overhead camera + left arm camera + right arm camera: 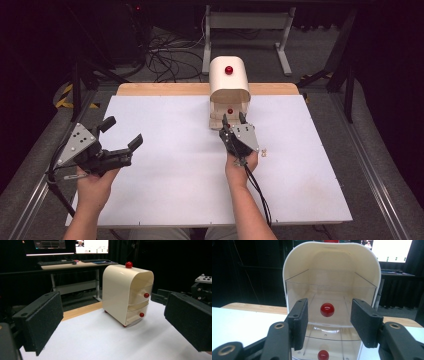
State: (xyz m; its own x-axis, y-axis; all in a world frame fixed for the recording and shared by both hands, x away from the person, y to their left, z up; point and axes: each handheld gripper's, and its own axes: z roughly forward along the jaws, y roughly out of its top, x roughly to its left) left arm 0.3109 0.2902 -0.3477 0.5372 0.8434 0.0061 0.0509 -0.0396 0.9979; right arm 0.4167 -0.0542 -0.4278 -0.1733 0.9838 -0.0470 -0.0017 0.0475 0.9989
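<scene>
- Your right gripper faces the drawer unit at the table's far centre, jaws apart around the upper knob, not touching.
- Your left gripper hangs near-left, jaws wide, empty.

Cream drawer cabinet, red knobs, black tool pads, white table
</scene>
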